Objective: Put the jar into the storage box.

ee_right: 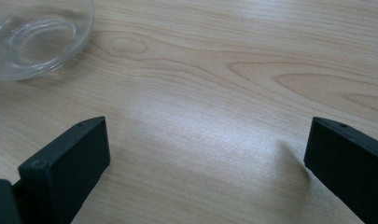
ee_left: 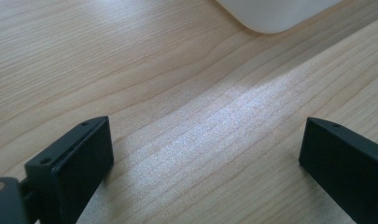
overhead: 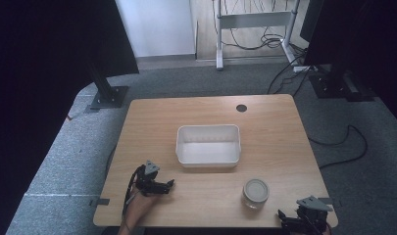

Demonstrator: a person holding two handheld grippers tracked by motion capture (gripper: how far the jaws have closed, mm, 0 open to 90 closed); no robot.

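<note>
White bin [overhead: 208,145] mid-table [overhead: 152,117], glass jar [overhead: 255,192] nearby (lidded).

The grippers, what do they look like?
Each is black. The left gripper and right gripper each carry a grey three-cornered plate on top, and a dark cable trails from the left one by the person's hand. Up close, the jaws are flat black blocks with ribbed inner faces and small screw holes.

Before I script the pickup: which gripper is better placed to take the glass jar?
Right. The right gripper sits open beside the glass jar; the left gripper is farther off.
</note>
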